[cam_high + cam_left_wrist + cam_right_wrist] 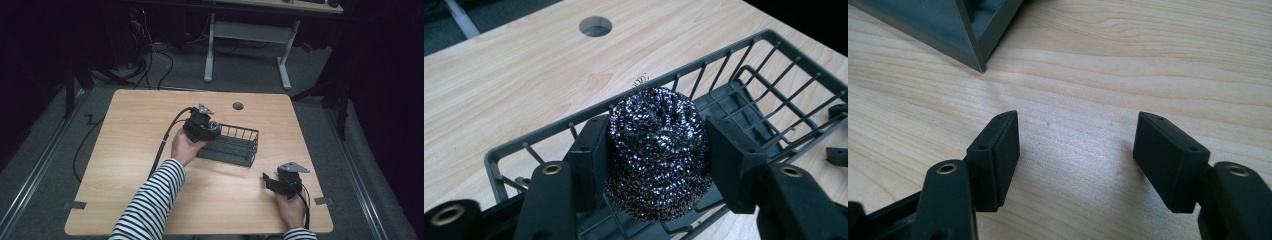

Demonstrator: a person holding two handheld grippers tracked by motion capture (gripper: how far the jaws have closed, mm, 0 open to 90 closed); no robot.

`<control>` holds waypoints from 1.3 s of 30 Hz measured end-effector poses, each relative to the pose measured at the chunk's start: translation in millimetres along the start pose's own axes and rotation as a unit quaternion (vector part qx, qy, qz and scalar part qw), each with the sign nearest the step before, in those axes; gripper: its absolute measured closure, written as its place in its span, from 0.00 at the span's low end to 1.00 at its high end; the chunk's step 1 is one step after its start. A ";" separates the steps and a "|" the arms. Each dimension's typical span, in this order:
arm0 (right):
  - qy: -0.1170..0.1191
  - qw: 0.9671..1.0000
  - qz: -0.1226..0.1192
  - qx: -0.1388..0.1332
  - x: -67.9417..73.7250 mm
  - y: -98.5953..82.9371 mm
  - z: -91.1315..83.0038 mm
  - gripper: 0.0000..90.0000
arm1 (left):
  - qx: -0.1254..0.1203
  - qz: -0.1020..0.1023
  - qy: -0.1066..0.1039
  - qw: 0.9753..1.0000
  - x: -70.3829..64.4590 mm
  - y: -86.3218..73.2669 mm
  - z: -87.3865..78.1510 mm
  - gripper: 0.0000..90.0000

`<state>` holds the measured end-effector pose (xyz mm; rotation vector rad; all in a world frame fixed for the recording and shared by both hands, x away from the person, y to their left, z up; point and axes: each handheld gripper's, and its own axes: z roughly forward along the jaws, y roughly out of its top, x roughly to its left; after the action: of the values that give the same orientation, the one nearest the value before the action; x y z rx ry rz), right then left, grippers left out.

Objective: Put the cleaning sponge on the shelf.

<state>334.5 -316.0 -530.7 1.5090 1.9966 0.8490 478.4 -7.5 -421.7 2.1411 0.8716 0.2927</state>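
Two handheld tongs work over a pale wooden bench [125,165], seen from above and from a camera on each tool. The left tongs [656,150] are clamped on a steel wool scourer [656,150], a shiny grey ball of coiled wire, with one black pad pressed against each side of it. The scourer hangs above the near end of a dark wire basket [744,55], inside its rim; whether it touches the basket floor cannot be told. In the high view the left tongs [212,127] sit at the basket's [250,145] left end, held by a hand in a striped sleeve.

The right tongs [1075,150] are spread apart with nothing between them, held low over bare wood near the bench's front right corner, well apart from the basket. A corner of the basket [973,45] shows in their view.

The step in hand appears to be placing the scourer in the basket. The next move would likely call for lowering it to the basket floor, then spreading the left tongs and lifting clear of the wires.
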 end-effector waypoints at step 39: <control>0.000 1.000 -0.001 0.000 -0.1 0.0 0.0 0.39 | -0.006 -0.002 0.000 1.000 -2.2 -0.8 0.7 0.31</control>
<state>334.5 -316.0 -530.7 1.5074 1.9974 0.8486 476.7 -9.0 -422.6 2.1290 0.8716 0.2955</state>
